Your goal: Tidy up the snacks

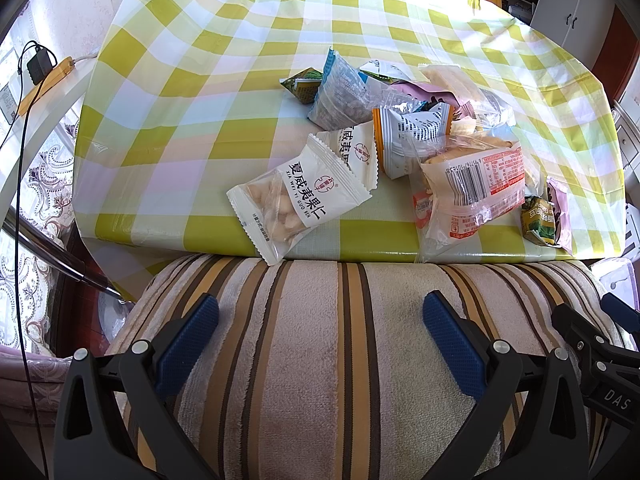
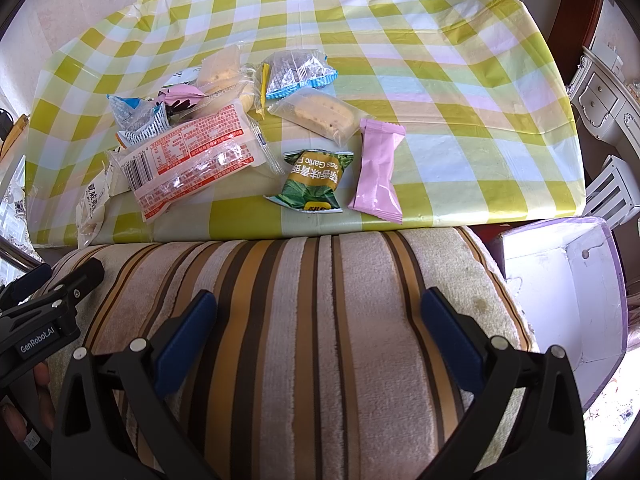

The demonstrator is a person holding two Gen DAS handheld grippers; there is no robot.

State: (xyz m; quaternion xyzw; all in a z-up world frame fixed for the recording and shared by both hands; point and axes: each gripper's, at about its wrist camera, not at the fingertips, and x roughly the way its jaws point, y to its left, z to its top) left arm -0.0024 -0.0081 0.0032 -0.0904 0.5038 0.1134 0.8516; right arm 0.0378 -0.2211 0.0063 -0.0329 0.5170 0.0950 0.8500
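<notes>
My right gripper [image 2: 318,316] hangs with its blue pads spread wide and nothing between them, above a striped cushion [image 2: 320,340] butted against the table's near edge. My left gripper [image 1: 320,318] is equally wide and empty beside it.

The snacks lie scattered on the checked tablecloth [image 2: 440,80], all ahead of both grippers. A pink packet [image 2: 378,172] rests close to the near edge, slightly right of my right gripper's centre line, its long axis running roughly from near edge to far edge, just beside a green garlic-pea packet [image 2: 314,182]. I judge the right gripper the nearer to both.

On the left side, a white nut packet [image 1: 298,200] overhangs the near edge, its long axis slanted toward the near-left corner; it sits just ahead of my left gripper.

An open purple-rimmed box [image 2: 576,304] stands off the table's near-right corner, beside the cushion; I take it to be the likely destination, on the right gripper's side.
</notes>
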